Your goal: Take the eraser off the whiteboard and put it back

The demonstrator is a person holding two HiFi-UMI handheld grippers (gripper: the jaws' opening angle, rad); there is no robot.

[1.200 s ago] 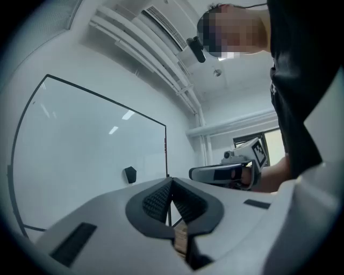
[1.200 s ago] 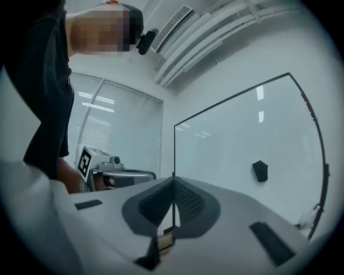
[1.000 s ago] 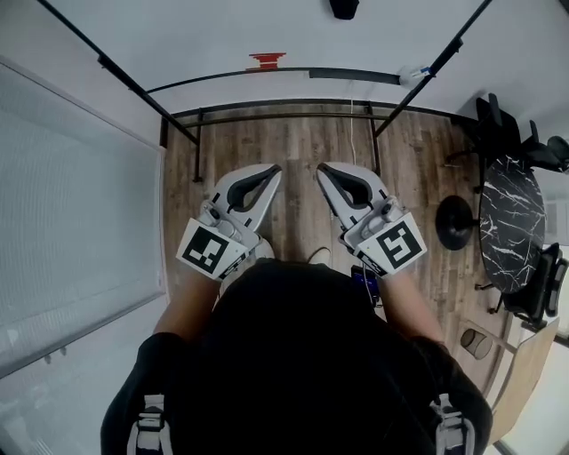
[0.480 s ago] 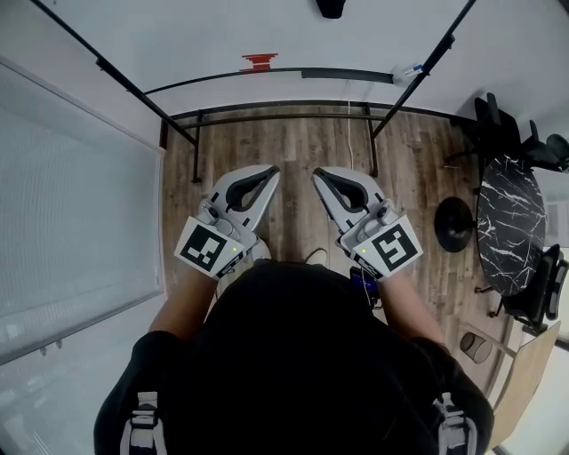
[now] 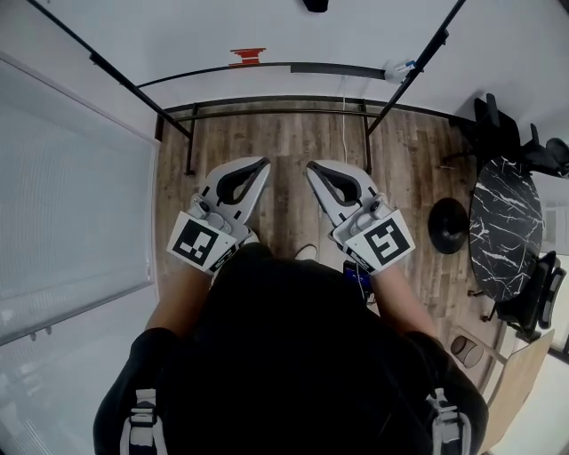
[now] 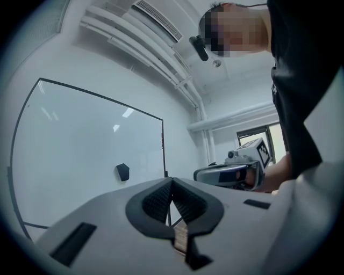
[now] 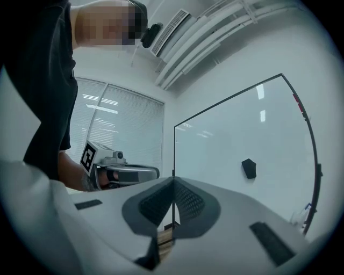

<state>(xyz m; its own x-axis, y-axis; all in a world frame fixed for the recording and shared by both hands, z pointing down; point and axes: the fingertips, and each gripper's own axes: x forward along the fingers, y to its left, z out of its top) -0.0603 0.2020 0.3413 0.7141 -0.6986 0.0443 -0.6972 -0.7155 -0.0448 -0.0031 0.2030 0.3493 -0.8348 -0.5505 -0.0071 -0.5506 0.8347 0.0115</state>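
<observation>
Seen from the head view, the dark eraser (image 5: pixel 313 4) on the whiteboard (image 5: pixel 267 31) is cut off by the top edge, and only its lower tip shows. A red thing (image 5: pixel 247 57) low on the board is too small to identify, as is the blue-and-white object (image 5: pixel 397 67) by the right post. The person's torso (image 5: pixel 293 355) hides much of the wooden floor (image 5: pixel 284 147). Black chairs (image 5: pixel 511 133) run off the right edge.

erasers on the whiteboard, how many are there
1: a dark eraser sticks to the whiteboard, about mid-height, with nothing touching it. Parts of the board out of frame could hide more.
</observation>
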